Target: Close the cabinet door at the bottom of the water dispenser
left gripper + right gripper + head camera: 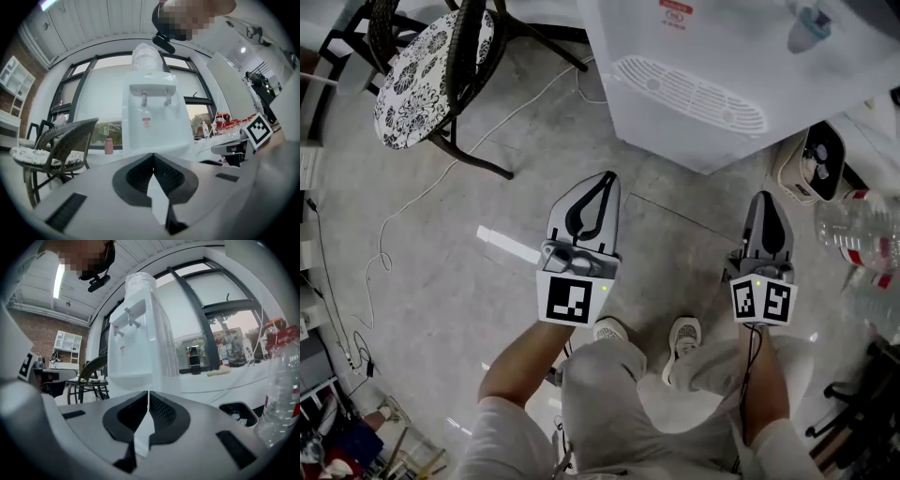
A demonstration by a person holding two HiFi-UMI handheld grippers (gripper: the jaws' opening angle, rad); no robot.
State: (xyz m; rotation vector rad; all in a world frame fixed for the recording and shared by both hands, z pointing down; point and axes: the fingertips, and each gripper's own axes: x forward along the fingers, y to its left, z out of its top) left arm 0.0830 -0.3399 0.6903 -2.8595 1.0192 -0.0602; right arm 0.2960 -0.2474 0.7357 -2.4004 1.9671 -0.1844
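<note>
- Head view, nearest me: my white shoes (682, 339) on the grey floor (441, 300), with both forearms reaching out to the tongs.
- My left gripper (607, 178) is pressed fully together and holds nothing. In the left gripper view its two dark pads meet in a single seam.
- My right gripper (766, 199) is likewise closed and empty. The right gripper view shows only a hairline between its pads.
- Both tongs point level at the water dispenser (712, 75), apart from it and touching nothing.
- The dispenser stands just past the tips, white, with its drip grille (689, 94) facing me and a bottle (146, 56) on top.
- My tongs hide its cabinet door in both gripper views, and from the head view I cannot tell how it stands.
- Plastic bottles (853, 230) stand to the right.
- To the left a cable (394, 220) trails toward a wicker chair (473, 47) with a patterned cushion (427, 70).
</note>
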